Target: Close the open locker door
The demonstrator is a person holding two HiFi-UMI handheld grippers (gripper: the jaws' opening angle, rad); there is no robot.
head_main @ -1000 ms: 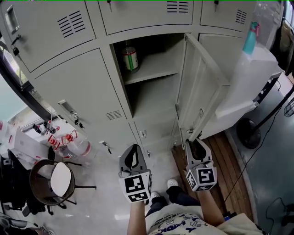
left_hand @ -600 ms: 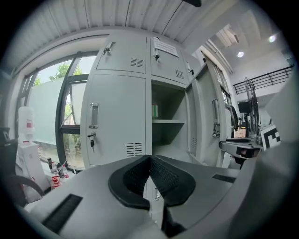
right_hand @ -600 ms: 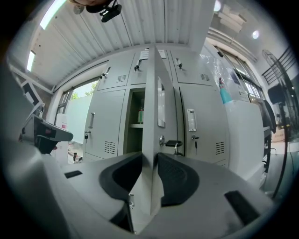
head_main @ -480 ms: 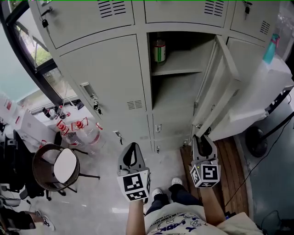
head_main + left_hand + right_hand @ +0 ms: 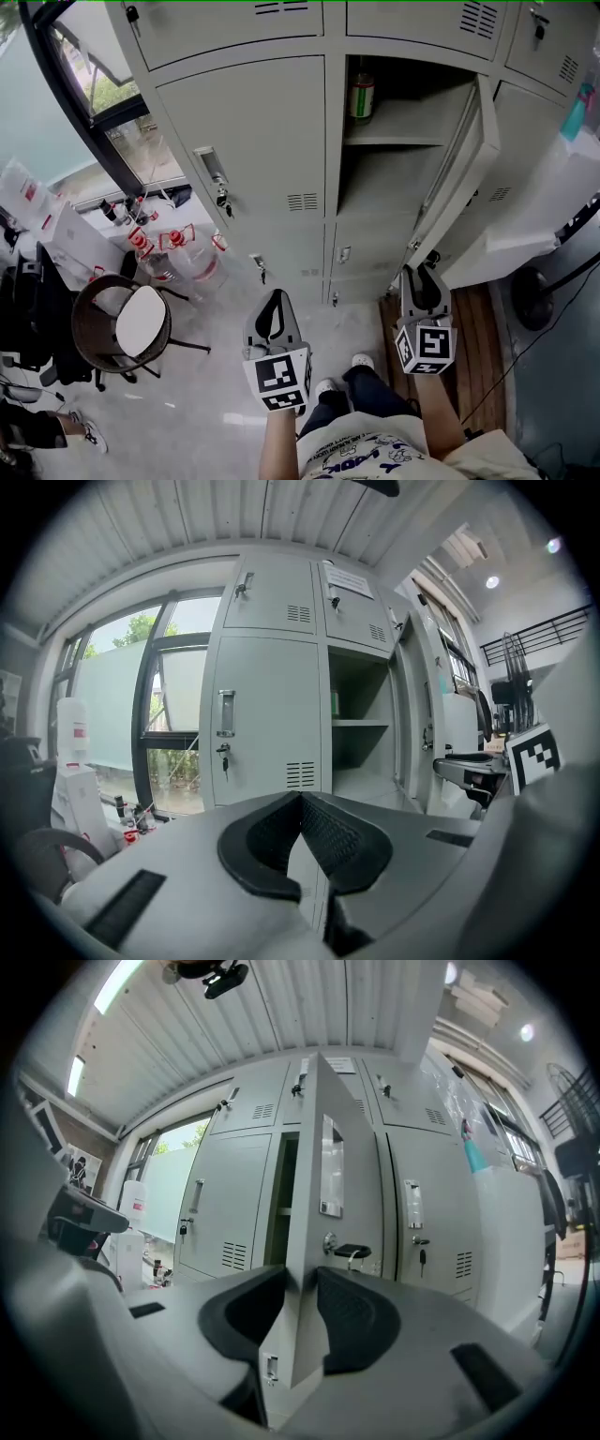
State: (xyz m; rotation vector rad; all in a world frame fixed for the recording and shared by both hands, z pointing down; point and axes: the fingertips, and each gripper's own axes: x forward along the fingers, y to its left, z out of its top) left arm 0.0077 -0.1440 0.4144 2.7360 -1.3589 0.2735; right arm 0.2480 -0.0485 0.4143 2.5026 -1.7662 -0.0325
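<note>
Room: grey lockers are standing on a pale floor, with a window well left of the locker door.
Locker door: it is hanging wide open off its compartment, its free edge pointing out toward the person.
Change: over the last second the lockers are sliding right in the head view, while the right gripper is staying at the door's lower free corner. The door is looking no nearer shut, so I judge the closing swing is barely starting.
Right gripper: its jaws are sitting part-way apart, with the door's free edge filling the gap and the pads seemingly pressing both faces.
Left gripper: it is hovering left of the door, with its jaw tips meeting on nothing.
Bottle: 1 is standing on the shelf behind the door.
</note>
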